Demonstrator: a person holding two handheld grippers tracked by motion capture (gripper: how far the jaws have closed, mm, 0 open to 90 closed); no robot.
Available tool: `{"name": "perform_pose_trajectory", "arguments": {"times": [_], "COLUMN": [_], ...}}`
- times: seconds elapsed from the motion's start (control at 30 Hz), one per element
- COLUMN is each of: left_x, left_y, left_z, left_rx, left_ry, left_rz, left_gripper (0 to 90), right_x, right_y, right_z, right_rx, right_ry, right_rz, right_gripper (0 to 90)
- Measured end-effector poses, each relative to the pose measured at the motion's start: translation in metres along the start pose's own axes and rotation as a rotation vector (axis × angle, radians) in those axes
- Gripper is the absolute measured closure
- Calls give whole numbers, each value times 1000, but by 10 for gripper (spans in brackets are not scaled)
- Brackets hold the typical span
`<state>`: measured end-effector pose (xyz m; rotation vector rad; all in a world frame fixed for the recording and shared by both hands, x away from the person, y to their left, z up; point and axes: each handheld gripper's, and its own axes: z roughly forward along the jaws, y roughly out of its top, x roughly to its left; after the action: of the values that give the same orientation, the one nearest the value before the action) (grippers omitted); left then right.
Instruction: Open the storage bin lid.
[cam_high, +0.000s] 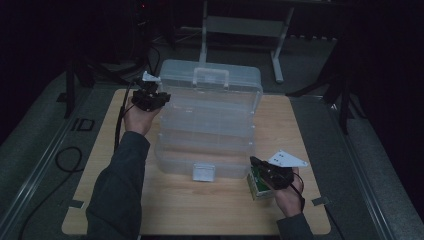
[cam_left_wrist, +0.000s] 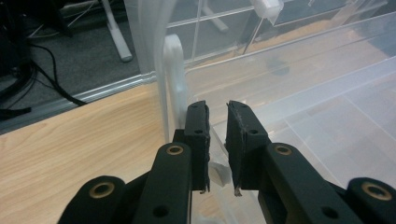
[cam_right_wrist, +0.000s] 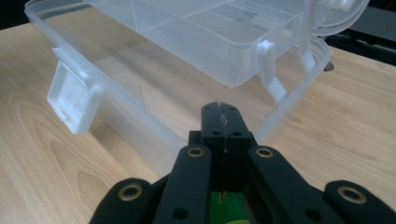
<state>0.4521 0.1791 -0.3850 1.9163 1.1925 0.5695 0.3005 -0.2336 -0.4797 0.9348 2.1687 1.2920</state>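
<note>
A person sits at a light wooden table (cam_high: 200, 210) in a dim room, holding a black two-jaw gripper in each hand. In the middle of the table stands a large clear plastic storage box (cam_high: 207, 125), open, with its lid (cam_high: 210, 80) standing up at the far side and a white latch (cam_high: 203, 172) on its near front wall.

The left gripper (cam_high: 150, 97) is at the box's far left corner, beside the raised lid. From the left gripper view, its jaws stand narrowly apart, astride the thin clear edge of the box at that corner (cam_left_wrist: 217, 140), next to a white hinge arm (cam_left_wrist: 175, 79). A sliver of clear plastic sits in the gap between the pads. Whether the pads press on it cannot be told for certain.

The right gripper (cam_high: 262, 172) rests low at the box's near right corner, just beside the front wall. In the right gripper view its jaws are closed tight together, tips meeting (cam_right_wrist: 219, 116). Beneath this gripper, on the table, lies a small green and white carton (cam_high: 257, 186), touching or nearly touching the box; a strip of its green face (cam_right_wrist: 229, 205) peeks out under the jaws. Whether the gripper pinches part of the carton cannot be told.

Inside the box, clear dividers mark off compartments (cam_right_wrist: 187, 23).
</note>
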Motion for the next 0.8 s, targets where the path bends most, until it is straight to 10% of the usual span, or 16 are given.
{"name": "perform_pose_trajectory", "arguments": {"times": [0.8], "left_x": [2], "left_y": [9], "left_z": [4], "left_rx": [22], "left_ry": [17], "left_rz": [-12], "left_gripper": [764], "right_x": [0], "right_y": [0], "right_z": [0], "right_rx": [-1], "right_ry": [2], "right_rz": [4], "right_gripper": [900]}}
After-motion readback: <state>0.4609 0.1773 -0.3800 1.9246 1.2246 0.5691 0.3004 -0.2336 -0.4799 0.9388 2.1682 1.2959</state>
